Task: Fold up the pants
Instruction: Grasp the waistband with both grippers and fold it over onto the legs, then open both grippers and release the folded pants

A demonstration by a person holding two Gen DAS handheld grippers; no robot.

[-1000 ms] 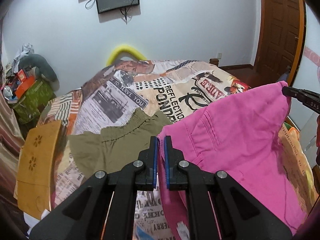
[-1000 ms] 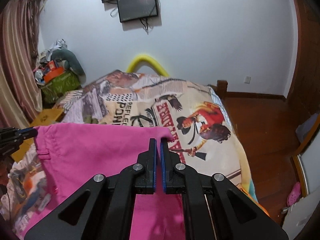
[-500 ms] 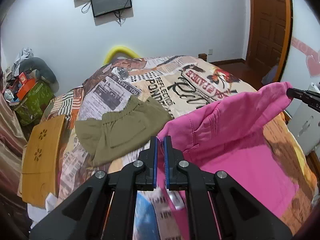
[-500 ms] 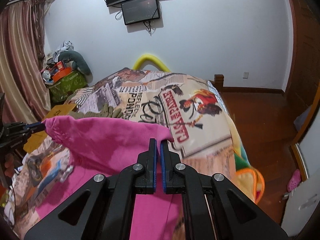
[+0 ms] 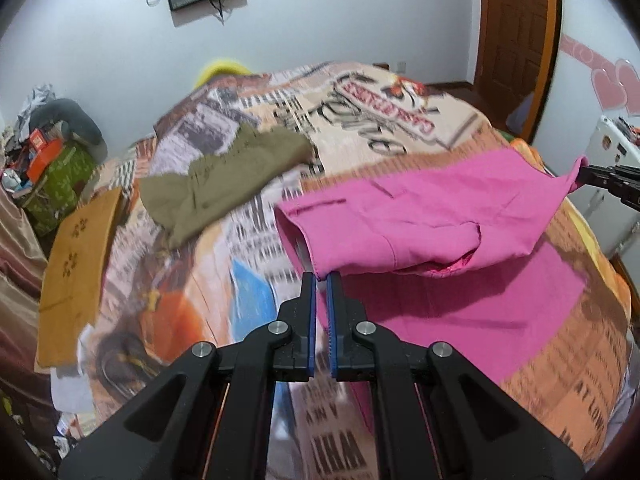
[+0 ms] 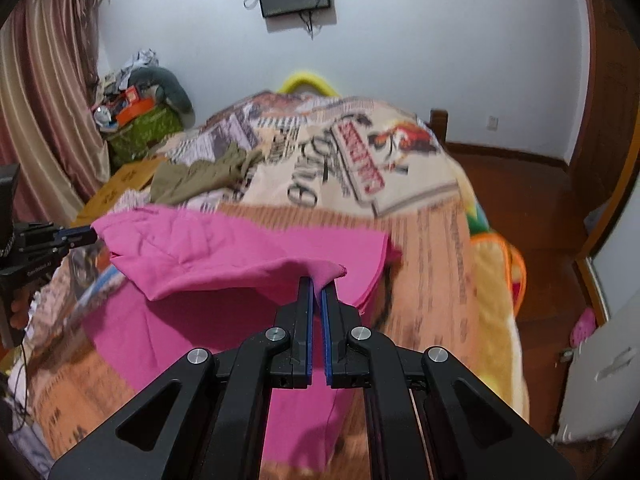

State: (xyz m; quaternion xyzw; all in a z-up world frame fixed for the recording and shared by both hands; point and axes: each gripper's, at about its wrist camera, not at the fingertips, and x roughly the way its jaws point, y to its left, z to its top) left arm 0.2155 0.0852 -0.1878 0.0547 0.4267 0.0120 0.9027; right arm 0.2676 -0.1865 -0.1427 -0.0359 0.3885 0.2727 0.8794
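Two black two-finger grippers with blue pads are clamped on the same bright pink cotton pants, one corner each. The left gripper pinches a corner of the lifted upper layer, and the left wrist view catches the right gripper gripping the far corner at the picture's right edge. The right wrist view shows the mirror of that: its own jaws nipped tight on a pink fold, the other gripper coming in from the left margin. Between them the top layer hangs slack above the lower layer, which lies flat on the newspaper-print bedspread. Only the left view shows the olive green crumpled garment in full, lying well apart from the pants with a tan wooden board near it at the bed's edge. Only the right view shows the striped curtain and the wooden floor beside the bed.
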